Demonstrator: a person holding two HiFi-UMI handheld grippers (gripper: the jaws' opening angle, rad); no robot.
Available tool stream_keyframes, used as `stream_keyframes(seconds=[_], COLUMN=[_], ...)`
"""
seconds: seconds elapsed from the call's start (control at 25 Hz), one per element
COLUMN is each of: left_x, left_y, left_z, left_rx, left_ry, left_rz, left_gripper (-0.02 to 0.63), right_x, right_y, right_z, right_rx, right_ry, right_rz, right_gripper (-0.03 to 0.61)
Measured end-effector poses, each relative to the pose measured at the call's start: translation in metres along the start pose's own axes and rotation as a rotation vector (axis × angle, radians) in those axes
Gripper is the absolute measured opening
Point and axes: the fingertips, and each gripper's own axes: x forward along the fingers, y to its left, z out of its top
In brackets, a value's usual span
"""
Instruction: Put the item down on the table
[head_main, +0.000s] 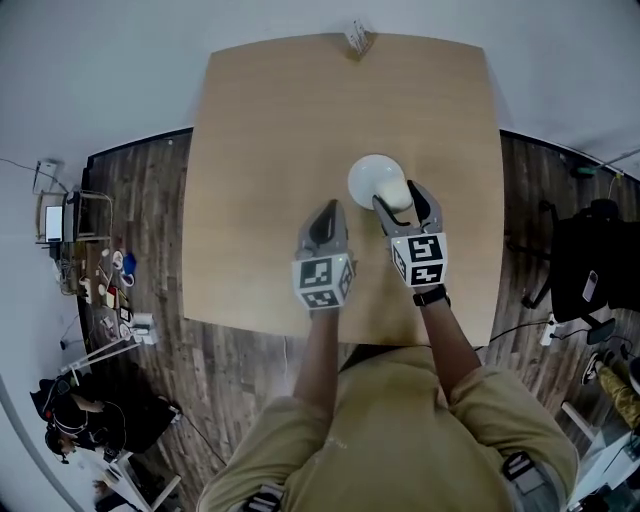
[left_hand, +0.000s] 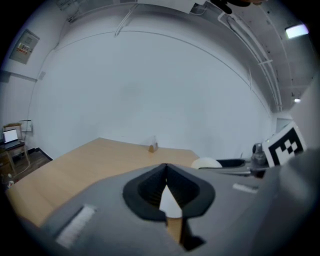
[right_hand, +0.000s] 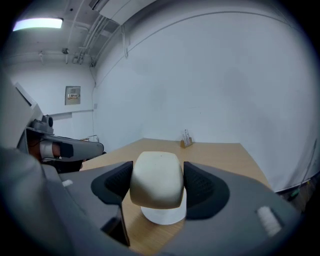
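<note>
A cream, rounded item (right_hand: 156, 179) sits between the pads of my right gripper (right_hand: 157, 186), which is shut on it. It is held just above a white round dish (right_hand: 163, 214) on the wooden table (head_main: 270, 130). From the head view the item (head_main: 398, 194) overlaps the near right edge of the dish (head_main: 368, 176), with the right gripper (head_main: 397, 208) behind it. My left gripper (head_main: 326, 214) hovers just left of the dish, shut and empty. In the left gripper view its jaws (left_hand: 166, 168) meet at the tips, and the dish (left_hand: 206, 163) lies off to the right.
A small holder (head_main: 357, 38) stands at the table's far edge. Wooden floor surrounds the table. Shelves and clutter (head_main: 95, 270) and a seated person (head_main: 90, 415) are at the left; a dark chair with bags (head_main: 590, 265) is at the right.
</note>
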Motion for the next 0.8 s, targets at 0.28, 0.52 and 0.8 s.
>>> stream_keyframes(seconds=[0.28, 0.52, 0.8], left_x=[0.051, 0.080, 0.090], left_y=[0.016, 0.026, 0.024], left_z=[-0.039, -0.065, -0.092], left_rx=[-0.027, -0.049, -0.074], left_ry=[0.076, 0.116, 0.152], left_rz=[-0.001, 0.003, 0.012], left_gripper=[0.002, 0.002, 0.002], right_x=[0.063, 0.103, 0.128], right_y=[-0.029, -0.036, -0.030], right_z=[-0.045, -0.077, -0.117], right_rx=[0.015, -0.012, -0.046], right_ry=[0.082, 0.145, 0.260], right_rz=[0.001, 0.025, 0.060], right_gripper=[0.321, 0.321, 0.322])
